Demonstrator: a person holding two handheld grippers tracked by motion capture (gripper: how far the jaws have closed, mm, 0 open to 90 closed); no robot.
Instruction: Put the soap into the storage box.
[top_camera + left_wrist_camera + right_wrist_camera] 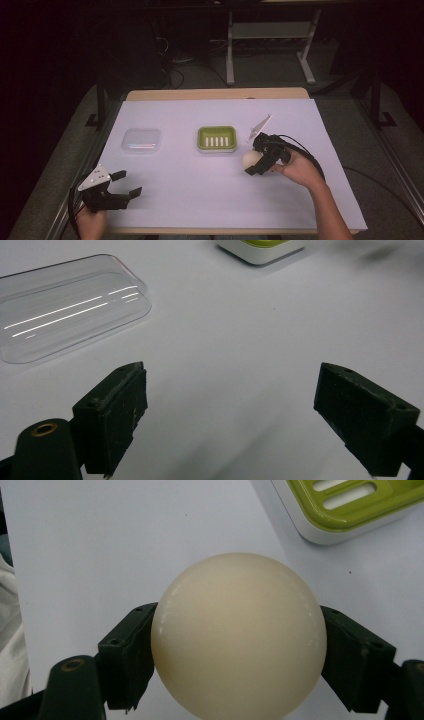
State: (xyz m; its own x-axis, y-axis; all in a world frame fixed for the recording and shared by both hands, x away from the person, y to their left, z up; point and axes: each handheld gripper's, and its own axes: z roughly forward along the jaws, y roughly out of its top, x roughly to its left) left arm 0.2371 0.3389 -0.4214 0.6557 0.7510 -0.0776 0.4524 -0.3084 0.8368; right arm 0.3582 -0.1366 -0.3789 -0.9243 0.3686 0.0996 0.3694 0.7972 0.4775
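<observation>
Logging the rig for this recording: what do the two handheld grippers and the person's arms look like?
Both are black two-jaw tools. The left gripper has blocky matte jaws, a brass-coloured rivet at one jaw's base in its own view, and a grey three-cornered plate on top. The right gripper carries a similar plate and trails a looping black cable. Forearms are bare; no sleeves visible.

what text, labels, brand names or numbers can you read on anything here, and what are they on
None can be read.
Cream soap bar held in the right gripper: plain surface, no stamp visible.
Green soap dish: only slots, no lettering.
Clear plastic lid: only light reflections, no print.
Left gripper: bare black jaws, no markings.
</observation>
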